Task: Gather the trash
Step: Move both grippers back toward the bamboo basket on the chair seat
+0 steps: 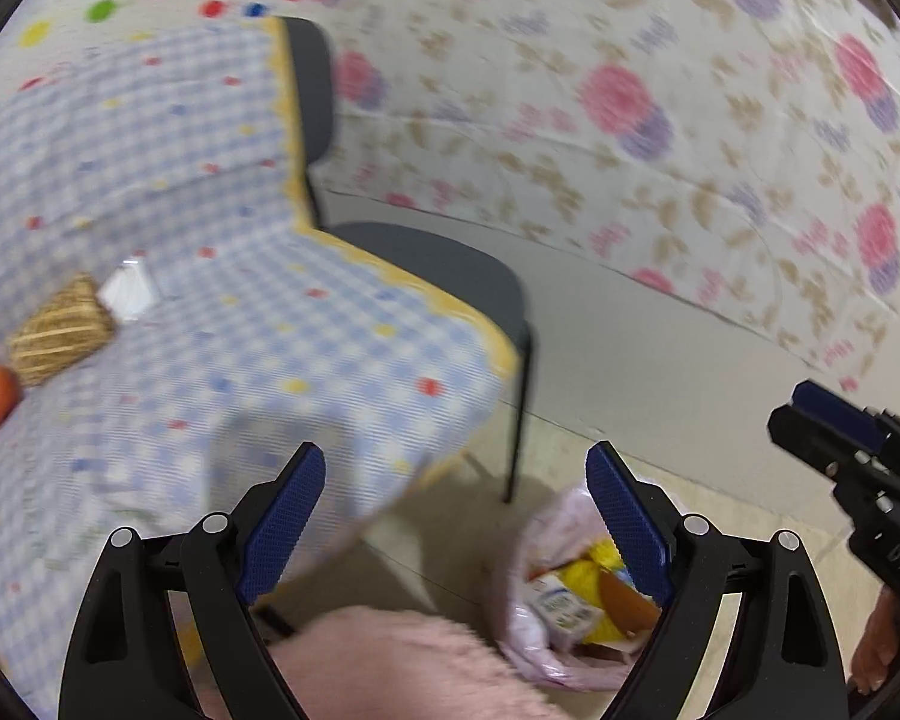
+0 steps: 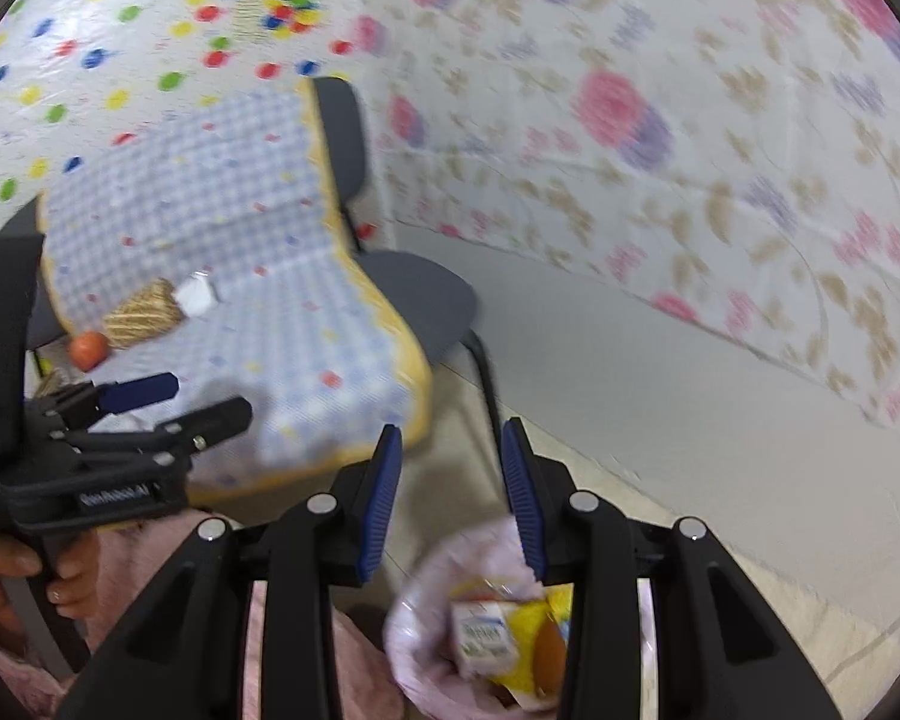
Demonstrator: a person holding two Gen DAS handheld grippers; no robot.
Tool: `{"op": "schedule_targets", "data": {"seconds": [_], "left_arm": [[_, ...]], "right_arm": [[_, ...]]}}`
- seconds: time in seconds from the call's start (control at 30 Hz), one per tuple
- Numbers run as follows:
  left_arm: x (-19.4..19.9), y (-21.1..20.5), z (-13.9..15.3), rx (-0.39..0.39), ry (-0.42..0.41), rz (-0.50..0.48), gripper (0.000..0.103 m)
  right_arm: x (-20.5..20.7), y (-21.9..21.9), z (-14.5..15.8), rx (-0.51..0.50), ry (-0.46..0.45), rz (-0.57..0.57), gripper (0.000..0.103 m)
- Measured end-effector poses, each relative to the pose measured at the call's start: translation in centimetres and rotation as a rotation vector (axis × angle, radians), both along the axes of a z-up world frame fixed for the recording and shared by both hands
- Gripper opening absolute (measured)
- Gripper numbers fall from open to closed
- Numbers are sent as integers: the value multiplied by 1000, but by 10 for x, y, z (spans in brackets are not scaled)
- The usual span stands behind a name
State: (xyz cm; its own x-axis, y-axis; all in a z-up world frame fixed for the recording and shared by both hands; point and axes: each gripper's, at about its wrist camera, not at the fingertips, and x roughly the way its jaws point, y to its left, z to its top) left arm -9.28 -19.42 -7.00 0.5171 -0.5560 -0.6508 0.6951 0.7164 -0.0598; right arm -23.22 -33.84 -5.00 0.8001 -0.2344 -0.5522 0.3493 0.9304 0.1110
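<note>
On the left gripper [image 2: 210, 399], as my right wrist camera sees it, I make out white lettering along the black body, but blur leaves it only half legible. From my left wrist camera the right gripper [image 1: 834, 414] carries raised letters that look like "DAS" on its dark body. The small carton [image 2: 485, 636] in the trash bag [image 2: 426, 618] has a printed label I cannot read.

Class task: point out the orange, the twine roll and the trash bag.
Orange [image 2: 87, 350], right wrist view, its middle.
Twine roll [image 2: 141, 312], right wrist view, its side.
Trash bag [image 2: 414, 654], right wrist view, its rim.
</note>
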Motion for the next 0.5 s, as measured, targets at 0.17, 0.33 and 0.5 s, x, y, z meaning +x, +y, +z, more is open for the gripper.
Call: {"op": "schedule_targets", "data": {"seconds": [0.17, 0.33, 0.5], "left_arm": [[28, 45, 17, 9, -31, 148, 88], [55, 91, 25, 0, -31, 275, 88], [79, 126, 28, 8, -26, 371, 88]], "right_arm": [[44, 25, 24, 29, -35, 131, 35], [85, 51, 36, 25, -36, 213, 35], [120, 72, 51, 14, -53, 280, 35]]}}
